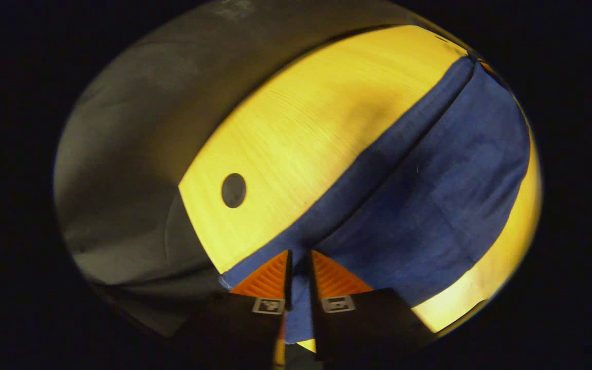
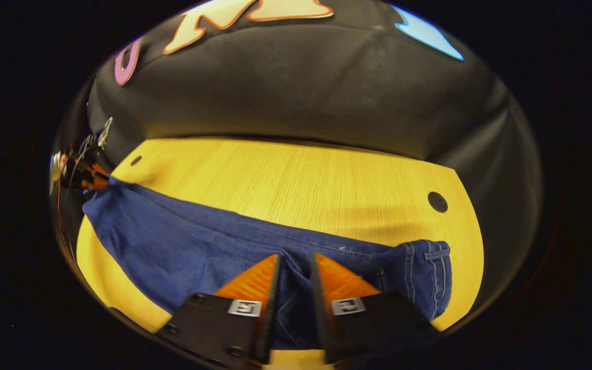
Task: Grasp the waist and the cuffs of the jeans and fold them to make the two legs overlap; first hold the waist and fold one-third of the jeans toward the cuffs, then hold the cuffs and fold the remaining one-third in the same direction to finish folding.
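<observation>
Both narrow on jeans point(image 2: 183, 246), left gripper point(image 1: 300, 262) at cuffs, right gripper point(image 2: 296, 264) at waist; lift together, keep taut, align legs over table point(image 2: 296, 174)

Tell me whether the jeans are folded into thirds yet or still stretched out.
Stretched out lengthwise, no thirds fold yet: the jeans run in one long strip across the table, waist by the right claw, far end by the left claw.

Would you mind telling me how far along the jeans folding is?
Done: the jeans lie long on the table, legs apparently overlapped. In hand: the right gripper pinches denim near the waist, the left gripper the far end. Left: both one-third folds.
</observation>
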### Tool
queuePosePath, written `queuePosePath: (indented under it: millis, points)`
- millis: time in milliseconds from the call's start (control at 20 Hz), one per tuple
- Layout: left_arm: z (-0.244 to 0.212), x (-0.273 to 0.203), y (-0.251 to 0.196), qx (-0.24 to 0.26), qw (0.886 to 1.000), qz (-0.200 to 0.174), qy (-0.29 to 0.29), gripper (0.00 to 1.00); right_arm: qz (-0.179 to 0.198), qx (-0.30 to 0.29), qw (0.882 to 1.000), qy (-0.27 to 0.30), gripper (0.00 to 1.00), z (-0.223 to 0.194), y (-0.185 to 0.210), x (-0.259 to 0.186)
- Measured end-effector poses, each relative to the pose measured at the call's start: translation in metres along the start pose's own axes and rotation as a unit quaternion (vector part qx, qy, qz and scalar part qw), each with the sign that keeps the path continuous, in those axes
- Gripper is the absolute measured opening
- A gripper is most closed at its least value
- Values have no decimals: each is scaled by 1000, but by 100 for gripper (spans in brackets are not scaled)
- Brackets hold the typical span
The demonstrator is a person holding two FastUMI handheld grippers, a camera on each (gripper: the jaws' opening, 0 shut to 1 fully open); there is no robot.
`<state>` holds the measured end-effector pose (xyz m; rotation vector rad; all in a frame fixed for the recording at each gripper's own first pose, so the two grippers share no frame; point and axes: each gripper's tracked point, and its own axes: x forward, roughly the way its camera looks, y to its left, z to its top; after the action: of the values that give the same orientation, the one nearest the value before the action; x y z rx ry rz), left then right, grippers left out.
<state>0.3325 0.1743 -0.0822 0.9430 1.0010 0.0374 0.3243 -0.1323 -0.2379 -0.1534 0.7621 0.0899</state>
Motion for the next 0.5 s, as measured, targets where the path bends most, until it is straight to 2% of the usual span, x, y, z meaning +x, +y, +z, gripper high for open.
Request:
queuePosePath:
  millis: [150,200,300,500]
  points:
    - [6,-13,34,-35,994,86,-48,100,-4,20,1000,-18,100,4,-25,-19]
    - [8,-19,38,-54,992,101,-60,95,-12,25,999,-24,100,3,-38,-28]
    - [0,-19,41,-96,986,112,-79,95,-34,35,998,-30,100,0,-70,-42]
    - [-14,-11,32,-203,968,104,-109,95,-76,61,995,-20,100,-20,-138,-66]
